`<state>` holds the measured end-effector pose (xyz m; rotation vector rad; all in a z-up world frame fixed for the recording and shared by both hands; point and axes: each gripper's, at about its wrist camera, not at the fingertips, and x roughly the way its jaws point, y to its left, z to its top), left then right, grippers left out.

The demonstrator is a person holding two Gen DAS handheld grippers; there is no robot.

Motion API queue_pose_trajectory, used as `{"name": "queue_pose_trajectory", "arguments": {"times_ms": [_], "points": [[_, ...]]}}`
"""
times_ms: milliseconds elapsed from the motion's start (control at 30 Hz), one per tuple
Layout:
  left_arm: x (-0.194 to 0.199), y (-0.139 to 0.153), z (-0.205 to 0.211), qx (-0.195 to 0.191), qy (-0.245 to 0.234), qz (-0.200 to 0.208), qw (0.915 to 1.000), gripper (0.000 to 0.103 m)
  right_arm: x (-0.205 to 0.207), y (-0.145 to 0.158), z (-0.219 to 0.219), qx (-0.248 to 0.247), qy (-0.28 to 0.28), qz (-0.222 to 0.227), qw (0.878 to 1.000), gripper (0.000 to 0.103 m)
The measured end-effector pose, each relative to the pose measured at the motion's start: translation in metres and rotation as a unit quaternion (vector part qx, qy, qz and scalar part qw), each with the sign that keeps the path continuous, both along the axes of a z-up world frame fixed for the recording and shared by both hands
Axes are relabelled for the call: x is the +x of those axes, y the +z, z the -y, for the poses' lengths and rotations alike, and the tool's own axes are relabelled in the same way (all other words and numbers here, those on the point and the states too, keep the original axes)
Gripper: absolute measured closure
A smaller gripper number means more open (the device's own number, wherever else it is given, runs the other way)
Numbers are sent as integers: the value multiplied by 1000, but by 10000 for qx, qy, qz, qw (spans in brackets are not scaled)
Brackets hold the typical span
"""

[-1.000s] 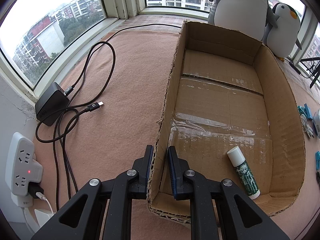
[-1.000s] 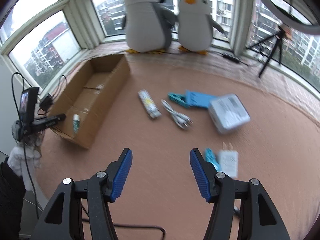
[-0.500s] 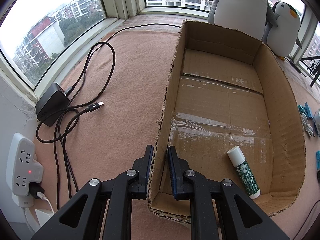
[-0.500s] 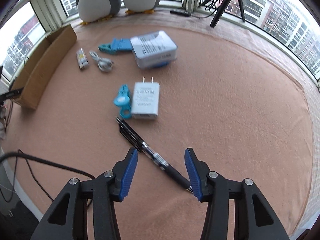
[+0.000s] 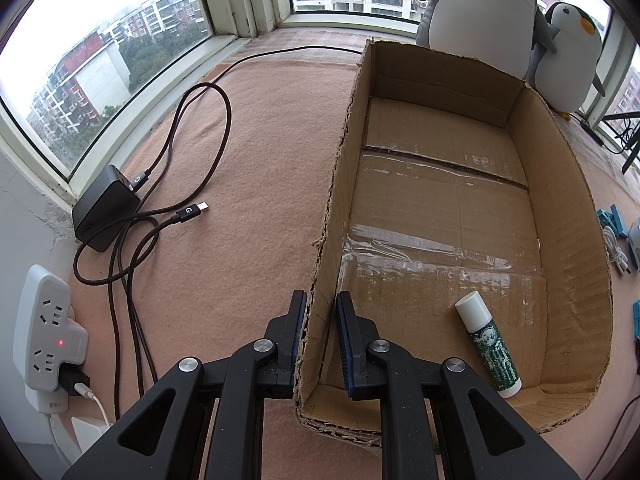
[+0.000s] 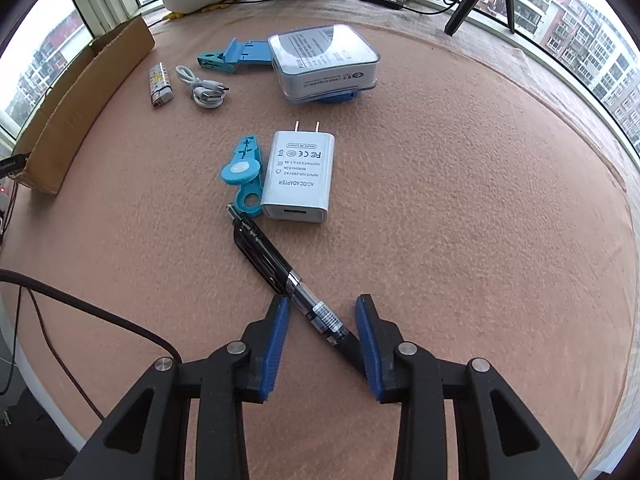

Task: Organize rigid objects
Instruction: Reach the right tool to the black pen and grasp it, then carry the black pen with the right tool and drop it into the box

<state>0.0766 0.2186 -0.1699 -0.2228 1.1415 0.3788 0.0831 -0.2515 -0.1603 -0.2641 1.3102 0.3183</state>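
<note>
My left gripper (image 5: 322,304) is shut on the left wall of the open cardboard box (image 5: 568,208), one pad inside and one outside. A green-and-white glue stick (image 5: 488,348) lies in the box's near right corner. My right gripper (image 6: 322,300) points down at the mat, its blue jaws closing with a black pen (image 6: 272,256) lying slantwise between them; the pads do not squeeze it. Beyond the pen lie a white AC adapter (image 6: 298,176) and a blue clip (image 6: 244,172). The box (image 6: 80,92) shows at far left in the right wrist view.
Farther back lie a lighter (image 6: 160,84), a coiled white cable (image 6: 204,90), a blue stand (image 6: 236,54) and a boxed device (image 6: 324,60). A black charger (image 5: 106,208) with cords and a power strip (image 5: 46,324) sit left of the box. Plush penguins (image 5: 480,12) stand by the window.
My right gripper swung over and down to the black pen, and its jaws narrowed around it. The left gripper and the box have not moved.
</note>
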Motion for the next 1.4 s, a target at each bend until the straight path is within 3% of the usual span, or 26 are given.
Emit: {"name": "queue_pose_trajectory", "arguments": {"times_ms": [533, 700, 1200, 1400], "points": [[-1, -1, 3, 92, -73, -32, 9999, 87, -1, 2, -2, 118, -198, -14, 9997, 88], [-2, 0, 3, 63, -55, -16, 10000, 87, -3, 4, 3, 411, -431, -126, 9981, 92], [-1, 1, 5, 61, -35, -8, 10000, 87, -3, 3, -1, 495, -454, -196, 9976, 93], [-1, 2, 6, 60, -27, -5, 10000, 87, -3, 14, 6, 754, -565, -163, 9954, 93]]}}
